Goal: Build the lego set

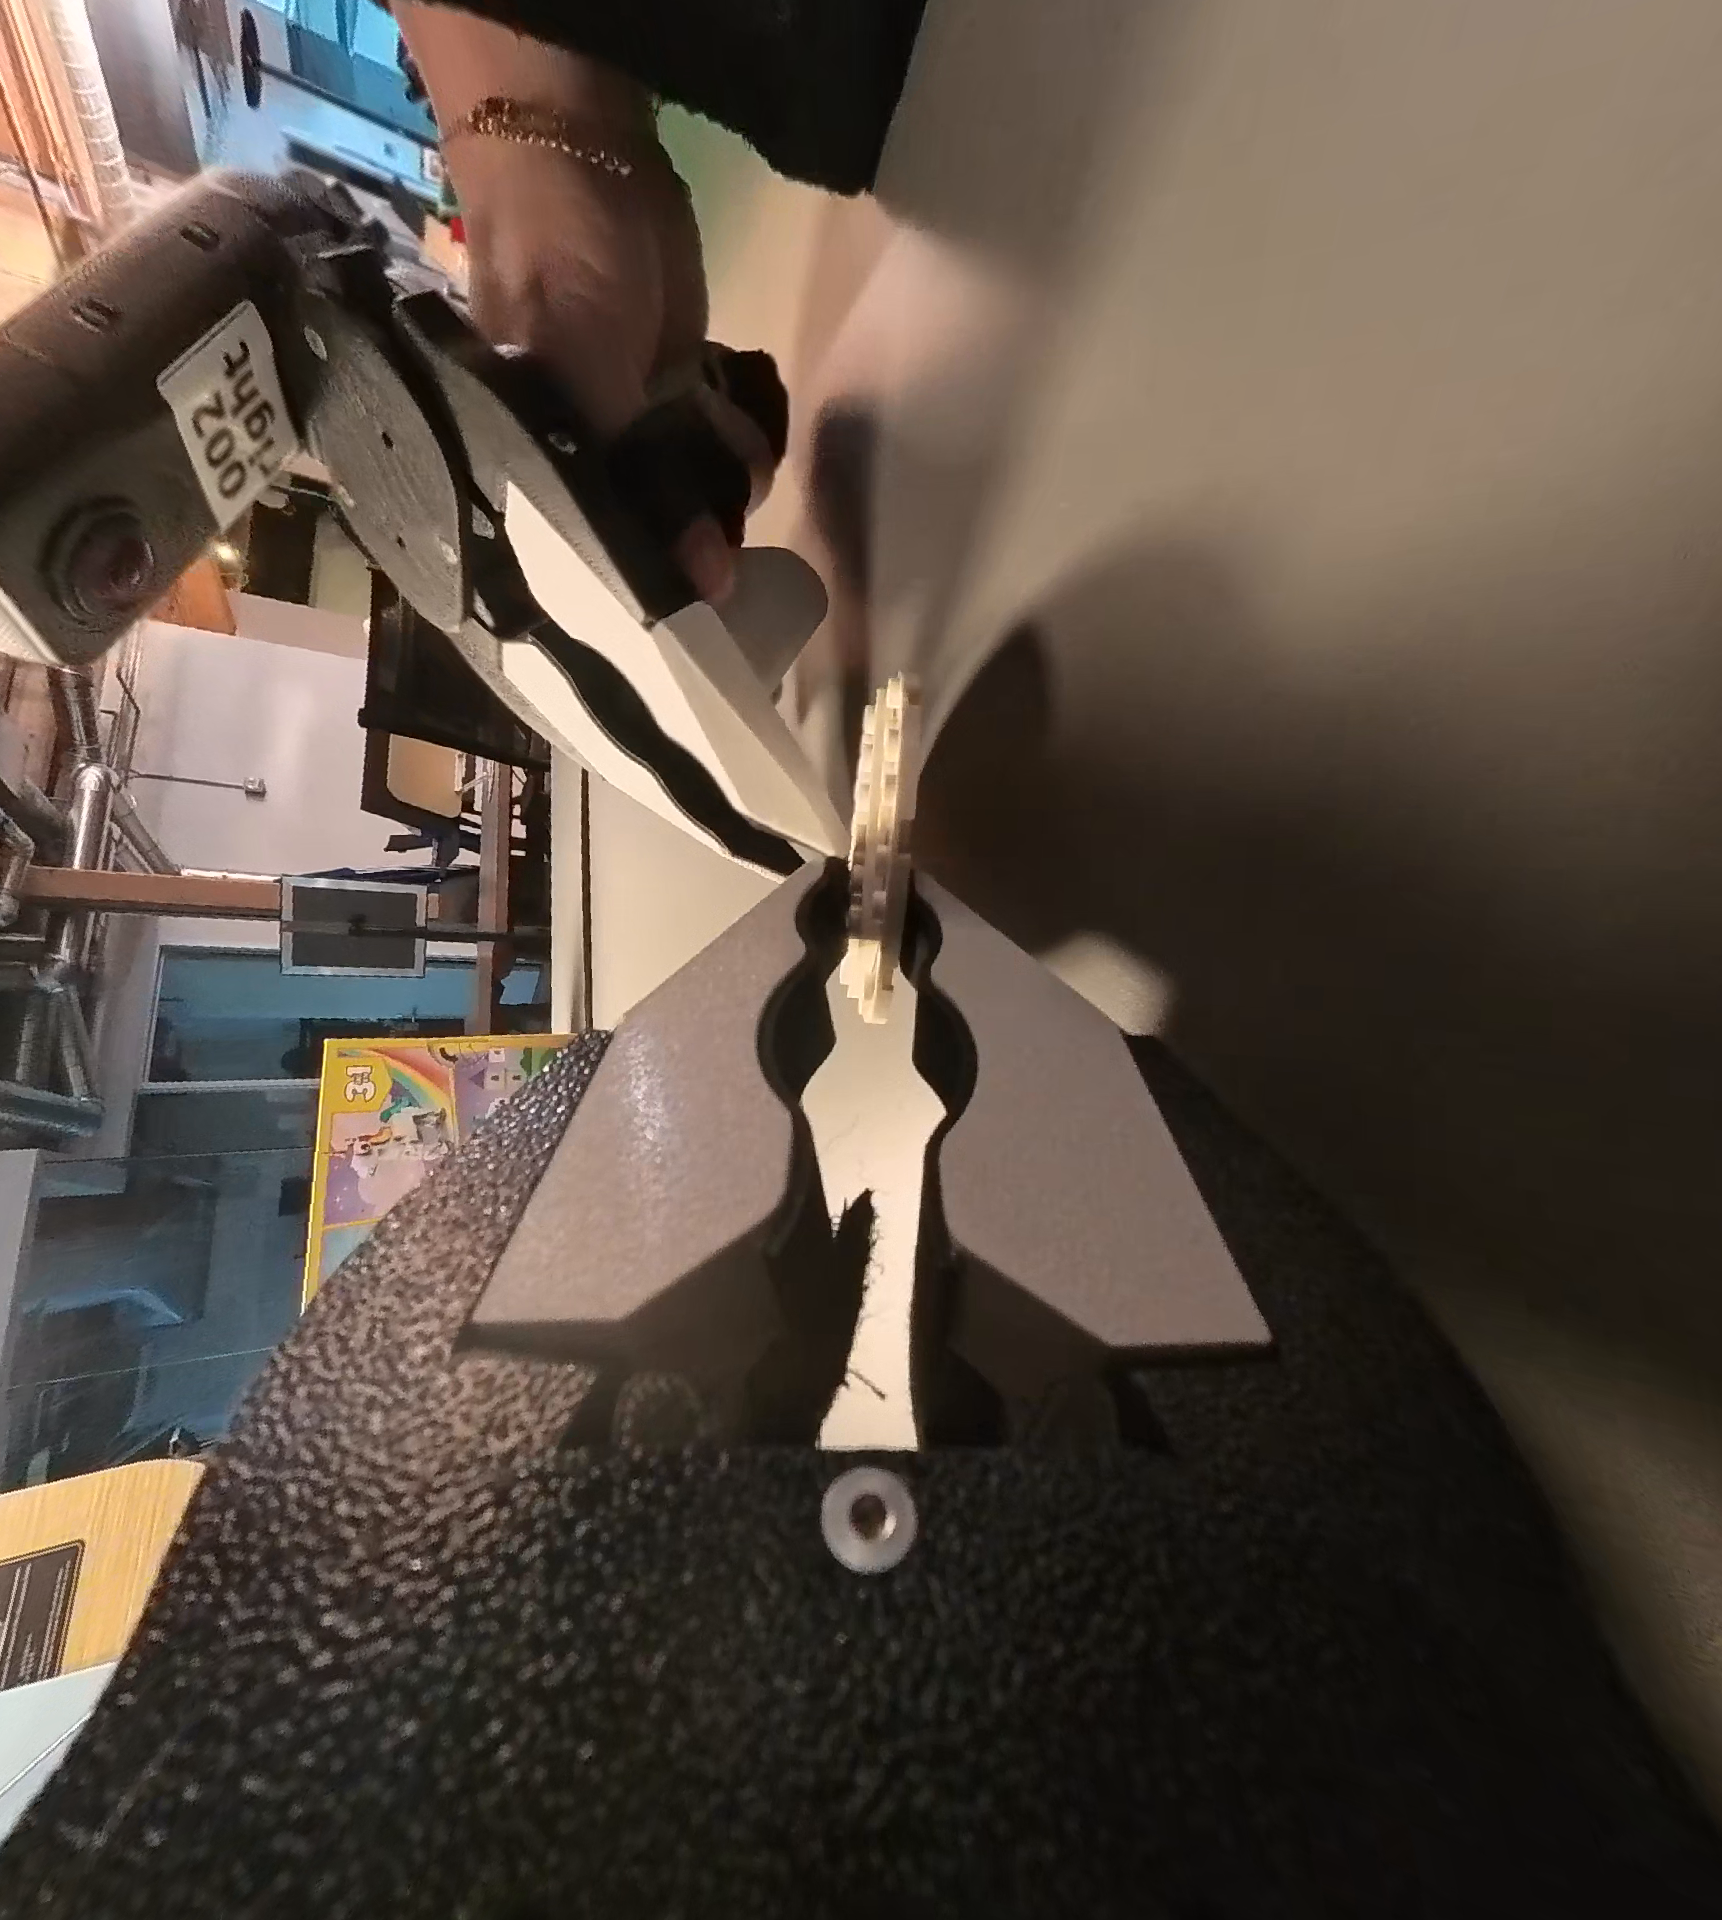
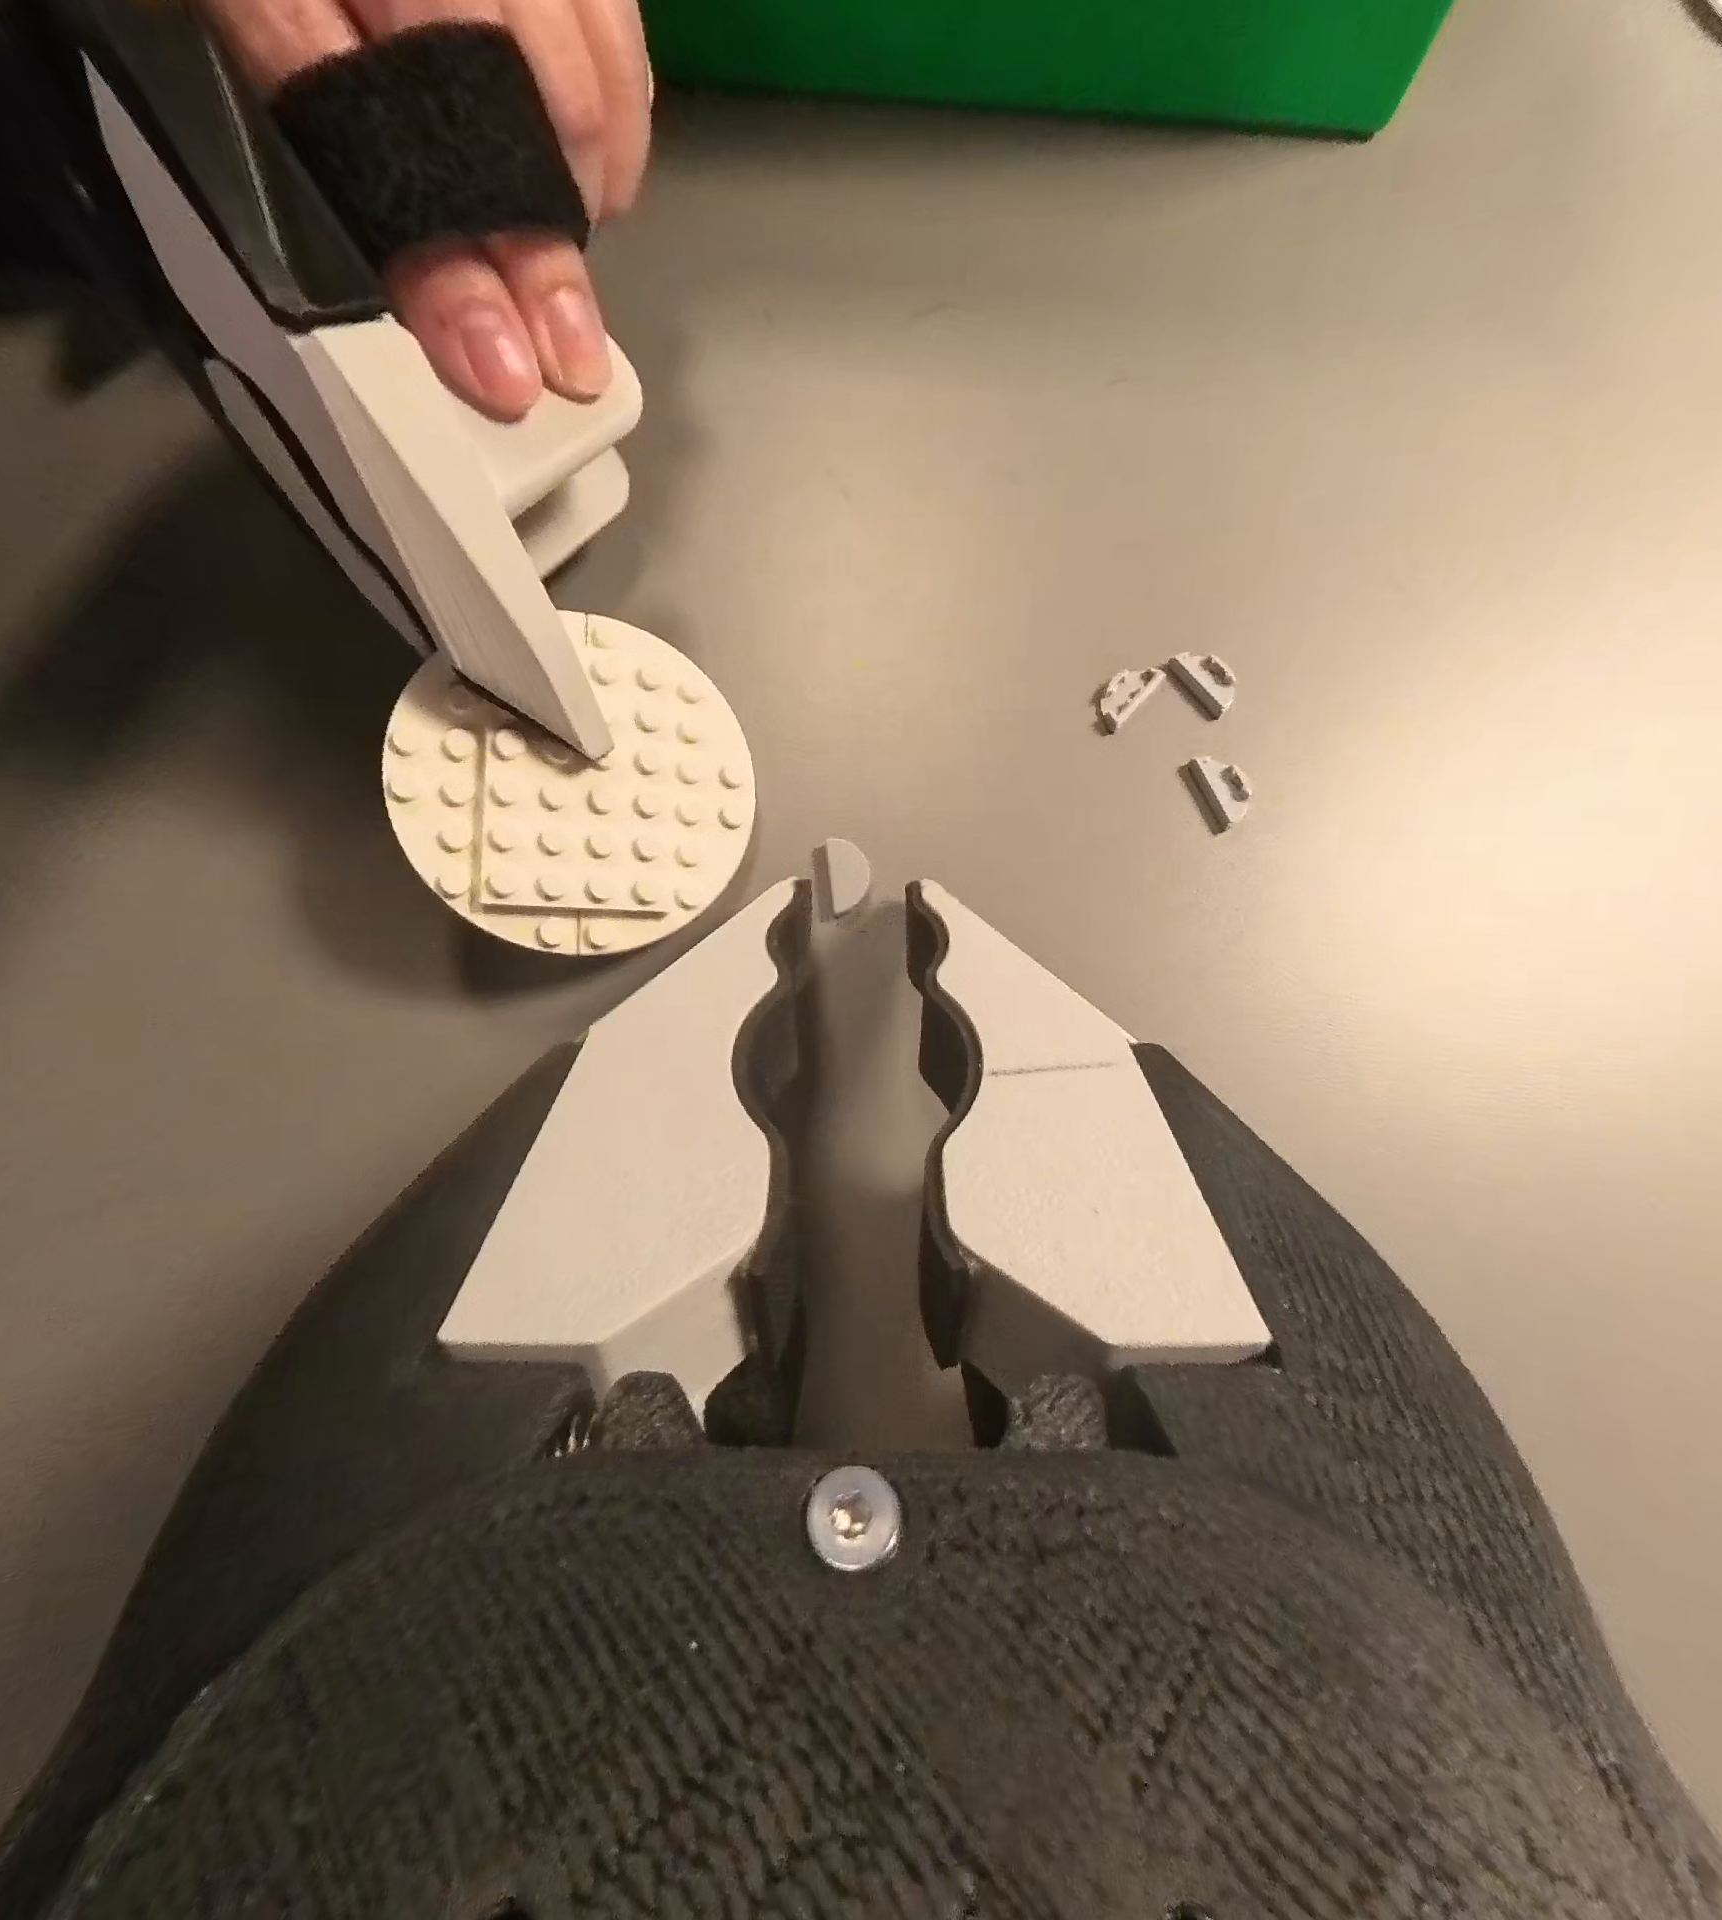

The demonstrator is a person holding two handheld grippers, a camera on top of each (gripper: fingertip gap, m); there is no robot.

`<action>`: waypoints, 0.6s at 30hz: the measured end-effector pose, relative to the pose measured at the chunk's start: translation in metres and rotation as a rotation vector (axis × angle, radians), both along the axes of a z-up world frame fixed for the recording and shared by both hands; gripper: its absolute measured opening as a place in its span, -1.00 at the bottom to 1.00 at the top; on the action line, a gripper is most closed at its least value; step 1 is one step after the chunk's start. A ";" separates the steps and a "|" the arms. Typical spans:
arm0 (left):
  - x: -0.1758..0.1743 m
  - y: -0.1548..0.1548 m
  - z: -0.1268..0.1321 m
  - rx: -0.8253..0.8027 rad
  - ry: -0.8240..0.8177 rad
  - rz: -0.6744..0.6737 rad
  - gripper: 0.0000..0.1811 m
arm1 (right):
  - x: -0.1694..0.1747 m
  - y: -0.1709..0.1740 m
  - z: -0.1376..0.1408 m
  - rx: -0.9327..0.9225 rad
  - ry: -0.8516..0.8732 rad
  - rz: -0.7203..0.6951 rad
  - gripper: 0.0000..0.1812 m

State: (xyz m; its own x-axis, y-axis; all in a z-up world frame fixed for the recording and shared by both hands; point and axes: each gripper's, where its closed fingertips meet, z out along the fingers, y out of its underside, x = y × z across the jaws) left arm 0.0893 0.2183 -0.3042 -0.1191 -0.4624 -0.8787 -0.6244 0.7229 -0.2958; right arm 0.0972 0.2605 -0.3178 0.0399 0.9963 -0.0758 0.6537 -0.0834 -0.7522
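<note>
In the left view, the left claw (image 1: 876,883) pinches the round plate (image 1: 878,790) in the middle of the frame, probably to keep it steady. In the right view, the right claw (image 2: 855,894) is a little open around a small grey piece (image 2: 836,883) beside the plate, maybe to add it.
</note>
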 end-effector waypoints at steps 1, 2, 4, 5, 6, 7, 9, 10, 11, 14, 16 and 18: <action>0.000 0.000 0.000 0.000 0.001 -0.001 -0.93 | 0.000 -0.001 0.000 -0.011 0.004 0.005 -0.82; 0.000 -0.001 0.000 0.000 0.003 -0.001 -0.93 | 0.000 -0.001 -0.001 -0.017 0.003 0.012 -0.83; 0.000 -0.002 -0.001 -0.002 0.004 -0.002 -0.93 | -0.001 -0.002 -0.001 -0.014 0.001 0.022 -0.86; 0.000 -0.002 -0.001 -0.003 0.004 -0.002 -0.93 | -0.001 -0.002 -0.001 -0.013 0.003 0.026 -0.87; -0.001 -0.002 -0.001 -0.005 0.005 -0.001 -0.93 | -0.002 -0.002 -0.002 -0.014 0.006 0.028 -0.88; -0.001 -0.003 -0.001 -0.005 0.005 -0.001 -0.93 | -0.003 -0.002 -0.002 -0.017 0.008 0.031 -0.89; -0.001 -0.003 -0.001 -0.004 0.005 0.000 -0.93 | -0.005 -0.002 -0.002 -0.013 0.010 0.034 -0.90; -0.001 -0.003 -0.001 -0.003 0.004 0.000 -0.93 | -0.005 -0.001 -0.002 -0.004 0.008 0.036 -0.92; -0.002 -0.004 0.000 -0.002 0.002 0.001 -0.93 | -0.005 -0.001 -0.002 0.008 0.006 0.041 -0.93; -0.003 -0.002 0.002 0.012 -0.006 0.010 -0.93 | -0.006 -0.001 -0.002 0.032 -0.003 0.049 -0.93; -0.005 0.002 0.008 0.053 -0.022 0.030 -0.93 | -0.007 0.000 -0.001 0.046 0.010 0.041 -0.94; -0.008 0.009 0.018 0.140 -0.044 0.070 -0.92 | -0.011 0.006 0.006 0.097 0.062 0.013 -0.94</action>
